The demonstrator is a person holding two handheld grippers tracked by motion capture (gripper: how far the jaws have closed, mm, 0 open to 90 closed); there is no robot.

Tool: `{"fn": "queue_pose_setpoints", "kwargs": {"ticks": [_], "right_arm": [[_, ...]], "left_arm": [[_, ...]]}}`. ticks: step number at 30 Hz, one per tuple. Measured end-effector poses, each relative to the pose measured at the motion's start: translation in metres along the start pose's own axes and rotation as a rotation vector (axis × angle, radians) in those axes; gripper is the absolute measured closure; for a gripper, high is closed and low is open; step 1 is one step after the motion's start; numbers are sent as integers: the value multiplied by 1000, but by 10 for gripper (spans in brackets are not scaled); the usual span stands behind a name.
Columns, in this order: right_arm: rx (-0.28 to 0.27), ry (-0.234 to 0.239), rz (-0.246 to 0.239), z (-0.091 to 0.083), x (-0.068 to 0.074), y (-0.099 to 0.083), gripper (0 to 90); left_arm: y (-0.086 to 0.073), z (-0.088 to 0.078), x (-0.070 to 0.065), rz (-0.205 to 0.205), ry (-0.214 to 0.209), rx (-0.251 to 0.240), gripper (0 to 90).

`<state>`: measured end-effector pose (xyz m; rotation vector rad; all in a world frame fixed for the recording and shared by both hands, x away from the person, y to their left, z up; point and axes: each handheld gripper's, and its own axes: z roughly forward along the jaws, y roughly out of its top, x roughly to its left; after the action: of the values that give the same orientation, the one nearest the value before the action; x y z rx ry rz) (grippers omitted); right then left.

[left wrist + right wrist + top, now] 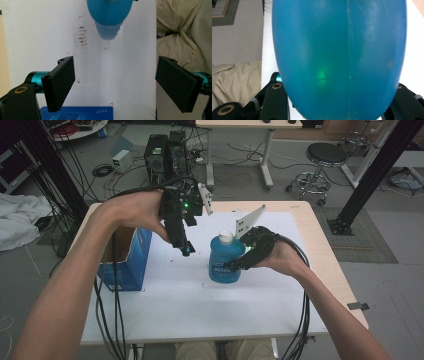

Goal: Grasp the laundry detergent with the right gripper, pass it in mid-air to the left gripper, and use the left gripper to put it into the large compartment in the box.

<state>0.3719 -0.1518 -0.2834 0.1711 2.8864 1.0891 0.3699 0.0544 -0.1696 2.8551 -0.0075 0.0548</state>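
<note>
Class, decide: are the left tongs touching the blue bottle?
Apart. The left gripper view shows the left tongs open, with bare white table between them and the bottle.

The bottle (224,262) is translucent blue plastic, wide in the body and narrowing to a neck topped by a white cap (226,236). It holds blue liquid and carries a label with pale lettering on its front. It stands about upright over the white worktop (190,305), near the middle, lifted slightly clear of the surface by the look of the left gripper view. A green glint shows on its side (321,75).
</note>
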Motion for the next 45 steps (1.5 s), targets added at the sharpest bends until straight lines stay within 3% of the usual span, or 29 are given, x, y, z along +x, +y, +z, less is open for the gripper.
{"fn": "queue_pose_setpoints", "kwargs": {"ticks": [6,14,31,36,45], "right_arm": [[-1,35,-34,7,1,11,472],[-2,41,-46,11,0,15,470],[-6,31,-23,12,-2,13,469],[-7,37,-13,13,-3,12,469],[-3,39,-14,15,-3,10,469]], "left_arm": [[9,11,2,12,-14,-4,163],[20,26,6,16,-30,-22,163],[28,48,5,19,-17,-76,163],[31,52,3,24,-1,-71,163],[30,57,5,12,-7,-90,182]]}}
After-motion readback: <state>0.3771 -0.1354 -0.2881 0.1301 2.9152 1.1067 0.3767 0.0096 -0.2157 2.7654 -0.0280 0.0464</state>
